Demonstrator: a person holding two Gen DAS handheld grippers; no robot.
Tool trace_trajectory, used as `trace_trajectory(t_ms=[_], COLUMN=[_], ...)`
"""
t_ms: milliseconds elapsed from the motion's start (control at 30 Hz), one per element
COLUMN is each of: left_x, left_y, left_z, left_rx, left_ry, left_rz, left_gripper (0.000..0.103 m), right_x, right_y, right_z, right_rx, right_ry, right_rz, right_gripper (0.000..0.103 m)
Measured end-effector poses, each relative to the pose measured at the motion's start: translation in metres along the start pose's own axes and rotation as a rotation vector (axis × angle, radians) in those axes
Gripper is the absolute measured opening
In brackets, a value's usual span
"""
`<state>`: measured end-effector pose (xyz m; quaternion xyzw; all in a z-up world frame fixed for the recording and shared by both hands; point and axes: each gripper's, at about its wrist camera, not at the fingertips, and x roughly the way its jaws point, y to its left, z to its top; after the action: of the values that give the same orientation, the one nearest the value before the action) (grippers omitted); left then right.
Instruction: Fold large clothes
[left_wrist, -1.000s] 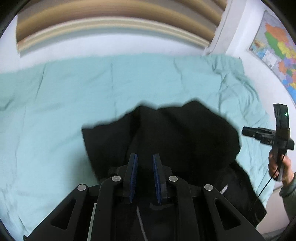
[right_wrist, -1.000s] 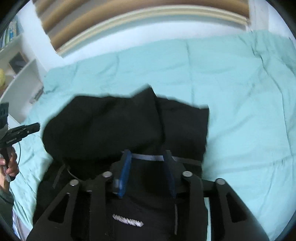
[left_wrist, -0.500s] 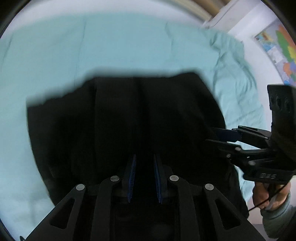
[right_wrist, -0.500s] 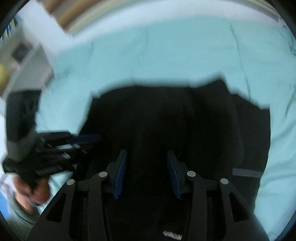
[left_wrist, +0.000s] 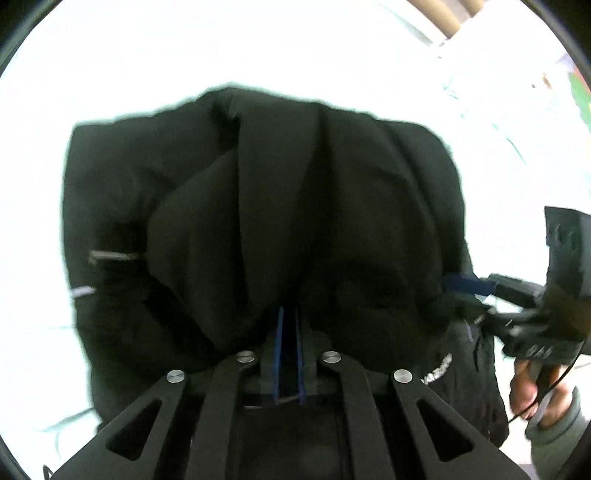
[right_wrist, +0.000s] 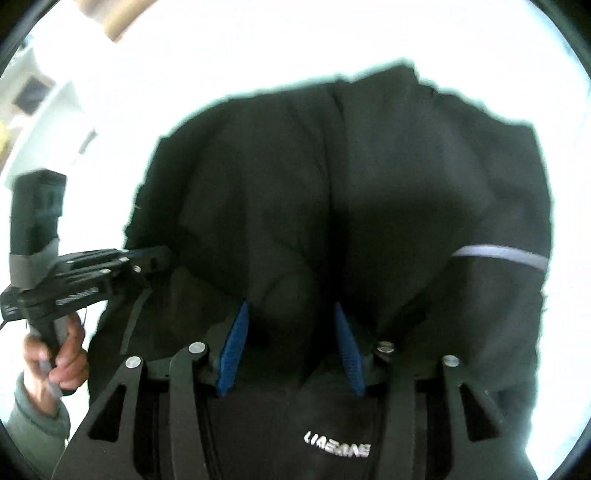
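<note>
On the bed (left_wrist: 258, 55), I am pinching the jacket (left_wrist: 280, 192) in my left gripper (left_wrist: 289, 325) to anchor its fold, while my right gripper (right_wrist: 291, 317) is straddling the cloth, spread wide.

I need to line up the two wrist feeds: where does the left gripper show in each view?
Left wrist view: the left gripper sits bottom centre, its blue pads nearly together with black fabric gathered at them.
Right wrist view: it enters from the left edge, fingers pointing right into the black garment, tips at.
Shared landmark: the white logo lettering on the garment, low right in the left view, bottom centre in the right view.
</note>
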<state>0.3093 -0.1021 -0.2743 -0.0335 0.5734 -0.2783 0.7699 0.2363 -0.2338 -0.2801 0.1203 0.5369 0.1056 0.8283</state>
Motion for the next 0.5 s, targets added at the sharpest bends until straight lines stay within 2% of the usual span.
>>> trace_trajectory(t_ms=[100, 133, 167, 200, 233, 300, 333, 433, 500], left_x=[-0.032, -0.036, -0.037, -0.034, -0.029, -0.01, 0.004, 0.036, 0.042], left_y=[-0.012, -0.015, -0.016, -0.018, -0.017, -0.001, 0.009, 0.035, 0.041], left_z=[0.014, 0.02, 0.026, 0.034, 0.039, 0.049, 0.052, 0.05, 0.05], left_rx=[0.019, 0.014, 0.012, 0.013, 0.006, -0.034, -0.063, -0.109, -0.113], left_ry=[-0.091, -0.109, -0.119, -0.14, -0.156, -0.135, -0.113, -0.066, -0.056], left_rz=[-0.054, -0.081, -0.093, -0.078, -0.03, 0.025, 0.032, 0.028, 0.029], left_gripper=[0.012, 0.019, 0.031, 0.037, 0.044, 0.044, 0.044, 0.043, 0.042], right_x=[-0.033, -0.038, -0.036, -0.031, -0.024, 0.004, 0.02, 0.068, 0.085], right_y=[0.006, 0.006, 0.005, 0.002, 0.0, -0.012, -0.02, -0.045, -0.056], right_z=[0.022, 0.03, 0.044, 0.055, 0.062, 0.082, 0.089, 0.093, 0.09], right_rx=[-0.052, -0.061, -0.066, -0.069, -0.074, -0.06, -0.039, 0.01, 0.029], right_ry=[-0.115, -0.141, -0.158, -0.164, -0.164, -0.14, -0.113, -0.018, 0.014], right_rz=[-0.03, -0.044, -0.07, -0.089, -0.098, -0.115, -0.118, -0.141, -0.126], right_gripper=[0.053, 0.055, 0.055, 0.055, 0.055, 0.055, 0.055, 0.043, 0.041])
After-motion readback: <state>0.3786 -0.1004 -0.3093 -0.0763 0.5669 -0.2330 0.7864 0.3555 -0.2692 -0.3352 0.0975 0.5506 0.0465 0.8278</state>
